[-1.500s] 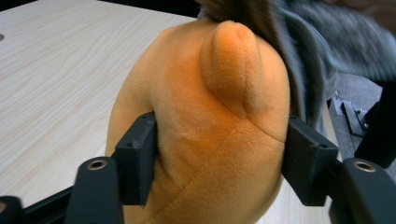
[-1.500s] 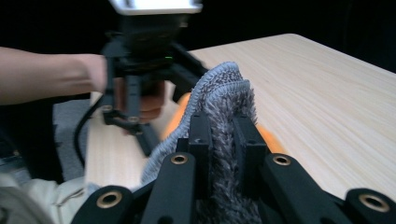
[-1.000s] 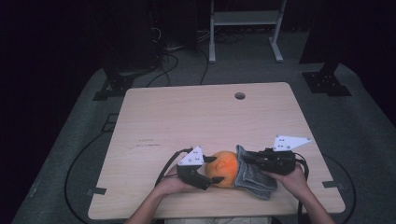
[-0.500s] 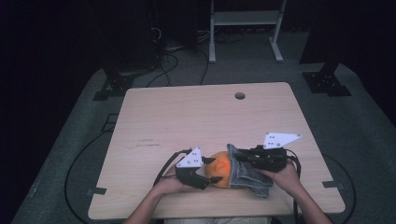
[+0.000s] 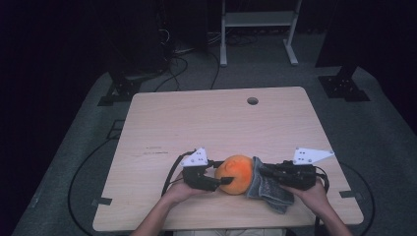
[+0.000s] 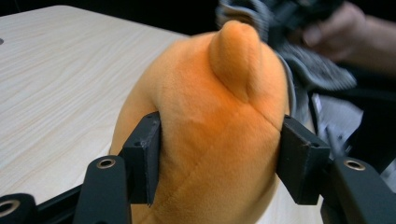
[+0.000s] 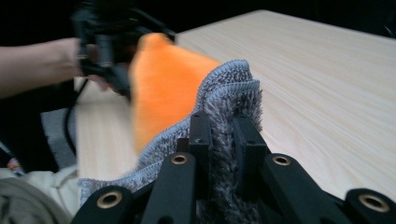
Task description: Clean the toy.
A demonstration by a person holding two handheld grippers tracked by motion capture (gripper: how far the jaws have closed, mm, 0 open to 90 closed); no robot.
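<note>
High view: left tongs [image 5: 224,180] are gripping an orange plush toy [image 5: 236,173] near the front edge of the bench [image 5: 206,123], w/ right tongs [image 5: 260,172] coming in from the opposite side. The toy is sitting between the two tongs, touching both.

Left gripper view: left tongs [image 6: 219,154] are clamping the orange plush toy [image 6: 210,135] w/ one jaw on each flank, pads pressing into the fabric. The toy's long axis is running away from the tongs, rounded nub [image 6: 236,56] pointing up & away. Beyond it, the grey cloth [image 6: 308,60] & the other hand [image 6: 345,28] are showing, blurred.

Right gripper view: right tongs [image 7: 224,140] are pinching the grey cloth [image 7: 229,107], jaws narrow w/ the fuzzy fabric bunched between them. The cloth's hemmed edge is arching up just ahead of the jaws & lying against the orange plush toy [image 7: 163,84], which is sitting just beyond the tong tips. Past the toy, the left hand [image 7: 93,60] is holding its tongs, blurred.

High view: the grey cloth [image 5: 270,189] is draping from the right tongs toward the bench's front edge, partly under the right hand [image 5: 312,194]. Left hand [image 5: 179,191] is behind its tongs.
</note>
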